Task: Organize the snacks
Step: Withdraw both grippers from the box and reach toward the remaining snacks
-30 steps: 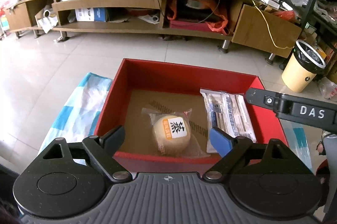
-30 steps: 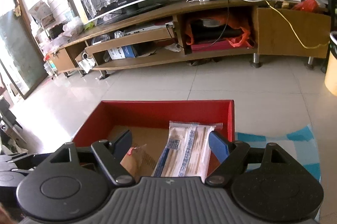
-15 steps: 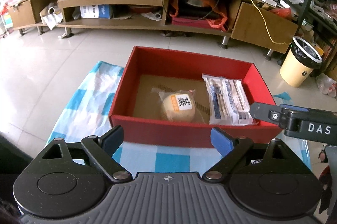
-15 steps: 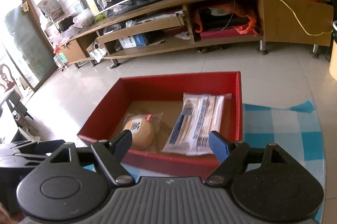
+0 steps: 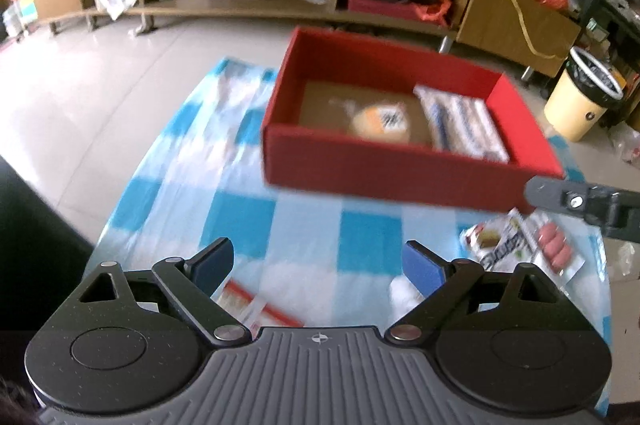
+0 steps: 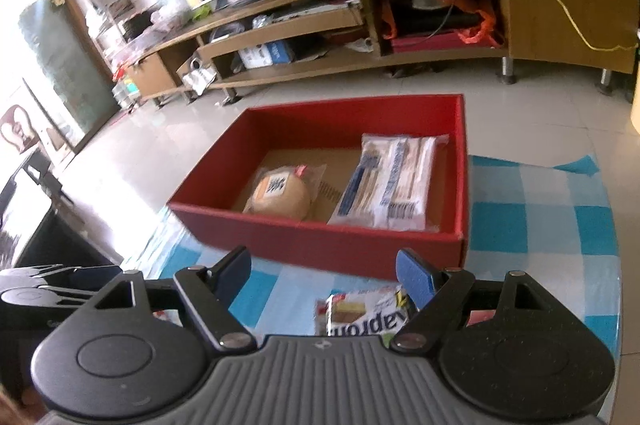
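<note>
The left wrist view is smeared by motion: the print on the round tan bun in clear wrap and on the long white-and-blue snack packet inside the red cardboard box cannot be read. A white-and-red packet is half hidden behind the left tongs. The right tongs cover the lower part of a green-and-white wafer packet.

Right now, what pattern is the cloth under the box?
Blue-and-white checks on the cloth; right wrist view.
</note>
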The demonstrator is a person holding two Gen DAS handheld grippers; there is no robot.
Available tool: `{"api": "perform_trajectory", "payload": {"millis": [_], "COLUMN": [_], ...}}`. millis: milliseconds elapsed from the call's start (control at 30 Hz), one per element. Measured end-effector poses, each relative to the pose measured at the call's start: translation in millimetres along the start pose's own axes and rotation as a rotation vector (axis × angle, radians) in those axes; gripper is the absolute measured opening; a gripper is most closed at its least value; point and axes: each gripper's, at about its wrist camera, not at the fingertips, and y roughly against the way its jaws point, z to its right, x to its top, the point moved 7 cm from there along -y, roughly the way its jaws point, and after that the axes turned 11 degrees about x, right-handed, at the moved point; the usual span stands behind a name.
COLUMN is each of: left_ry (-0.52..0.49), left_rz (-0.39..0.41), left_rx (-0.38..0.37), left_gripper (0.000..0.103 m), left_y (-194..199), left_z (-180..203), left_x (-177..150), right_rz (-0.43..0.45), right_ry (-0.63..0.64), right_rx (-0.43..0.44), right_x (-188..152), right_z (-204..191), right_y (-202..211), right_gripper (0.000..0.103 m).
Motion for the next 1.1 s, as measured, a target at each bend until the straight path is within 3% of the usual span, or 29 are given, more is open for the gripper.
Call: {"api": "perform_trajectory", "payload": {"millis": [433, 767, 867, 1000, 1100], "left_ry": [-0.032, -0.092, -0.106, -0.08, -0.051], "left_rz": [-0.071, -0.143, -0.142, -0.146, -0.162], "left_rx": [0.046, 0.029, 0.033, 0.041, 0.023], "left_gripper": [0.096, 0.096, 0.091, 0.074, 0.071], "left_y": [-11, -39, -35, -26, -19], "left_z": [-29, -41, -39, -41, -39], "left_x": [-43, -63, -67, -69, -75], "right_rz": [-0.064, -0.106, -0.115, -0.126, -0.131], "right_ry": [0.025, 0.02, 0.025, 0.042, 0.049], "right_rx": [0.039, 0.036, 0.036, 0.038, 0.037], "right_x": [-40, -48, -49, -51, -51], "right_z": [-19, -15, -17, -20, -21], "right_y": [8, 0, -3, -5, -4], "right_gripper": [0.079, 0.079, 0.079, 0.079, 0.079]}}
